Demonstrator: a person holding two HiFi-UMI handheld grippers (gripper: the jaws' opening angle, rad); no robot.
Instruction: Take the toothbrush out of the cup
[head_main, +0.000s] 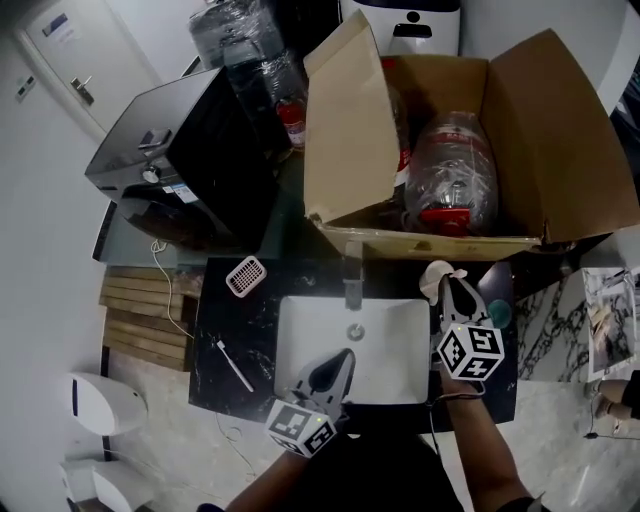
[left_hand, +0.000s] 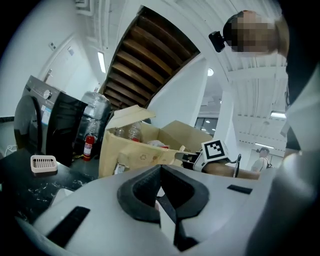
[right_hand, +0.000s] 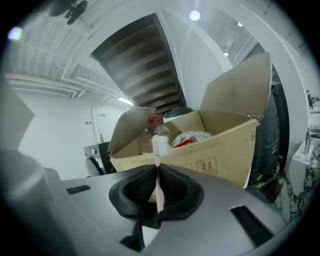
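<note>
Right now your right gripper (right_hand: 158, 169) is clamped on the pink toothbrush (right_hand: 160, 146), whose white bristles stand above the jaws in front of the box (right_hand: 220, 150), which bears small printed handling symbols. Only the head view shows the teal cup (head_main: 497, 312) on the counter (head_main: 225, 300) just beside that gripper. It also shows your left gripper (left_hand: 161, 169), jaws together on nothing, over the sink (head_main: 390, 330).

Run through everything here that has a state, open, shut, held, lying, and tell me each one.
Pink toothbrush with white bristles: clamped in the right gripper, bristles up.
Right gripper: shut on that toothbrush.
Left gripper: shut, holding nothing.
Brown cardboard box: flaps open, plastic bottles inside.
White toothbrush: lying flat on the black marble counter, left of the sink.
</note>
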